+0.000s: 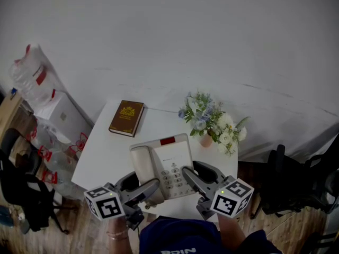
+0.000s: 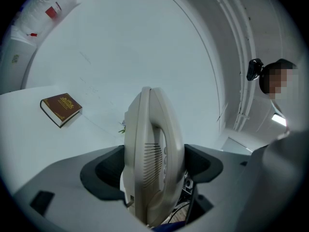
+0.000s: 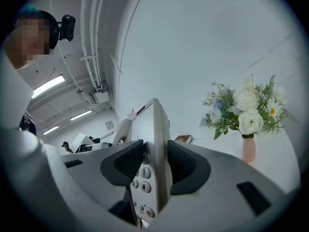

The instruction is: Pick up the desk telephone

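A beige desk telephone (image 1: 164,165) with handset, keypad and a red label sits at the near edge of the small white table (image 1: 103,155). My left gripper (image 1: 142,187) clamps its handset side; in the left gripper view the phone (image 2: 152,153) stands edge-on between the dark pads (image 2: 104,173). The keypad side is clamped by my right gripper (image 1: 198,176), and in the right gripper view the pads (image 3: 128,163) press on either face of the phone (image 3: 153,139). Whether the phone rests on the table or hangs just above it cannot be told.
A brown book (image 1: 127,117) lies at the table's far left. A pink vase of white and blue flowers (image 1: 212,123) stands at the far right, close to the phone. Plastic bags (image 1: 32,78) and a box (image 1: 63,115) sit left; black chairs (image 1: 288,181) flank the table.
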`<state>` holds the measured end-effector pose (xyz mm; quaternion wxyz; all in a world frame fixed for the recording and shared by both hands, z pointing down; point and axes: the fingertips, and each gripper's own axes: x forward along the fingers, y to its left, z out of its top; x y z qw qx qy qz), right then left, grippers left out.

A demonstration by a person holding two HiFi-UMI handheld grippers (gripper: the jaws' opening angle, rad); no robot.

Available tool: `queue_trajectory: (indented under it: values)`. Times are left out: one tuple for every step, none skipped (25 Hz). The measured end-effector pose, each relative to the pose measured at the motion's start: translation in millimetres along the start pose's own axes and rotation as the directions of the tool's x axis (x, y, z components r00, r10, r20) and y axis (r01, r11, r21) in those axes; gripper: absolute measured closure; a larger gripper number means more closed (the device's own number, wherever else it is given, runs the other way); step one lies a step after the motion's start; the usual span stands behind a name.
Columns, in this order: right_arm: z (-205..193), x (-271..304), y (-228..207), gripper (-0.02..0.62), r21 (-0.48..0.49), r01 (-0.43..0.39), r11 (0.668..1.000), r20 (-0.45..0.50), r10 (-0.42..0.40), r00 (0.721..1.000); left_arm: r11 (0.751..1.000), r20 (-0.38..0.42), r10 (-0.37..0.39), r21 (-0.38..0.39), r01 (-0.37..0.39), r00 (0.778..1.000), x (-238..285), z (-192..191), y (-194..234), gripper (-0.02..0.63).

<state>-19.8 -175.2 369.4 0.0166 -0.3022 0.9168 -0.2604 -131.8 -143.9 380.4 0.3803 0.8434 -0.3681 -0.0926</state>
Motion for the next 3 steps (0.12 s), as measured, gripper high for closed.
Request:
queue_trajectory:
  values:
    - [-0.4,0.0,-0.7,0.422,-0.001,0.001,1.0,-0.002,-0.001,1.0,1.0,-0.001,0.0,-0.001,0.0,1.0,0.5,-0.5,0.5,0.216]
    - [-0.8,0.0,-1.3,0.422,-0.003,0.003,1.0,-0.003,-0.003,1.0,1.0,-0.002,0.0,-0.003,0.0,1.0,1.0,-1.1,0.9,0.216]
    - [-1.1,0.1,-1.9,0.422,-0.004,0.005,1.0,-0.005,-0.005,1.0,1.0,-0.003,0.0,-0.004,0.0,1.0,1.4,-1.6,1.4,0.216]
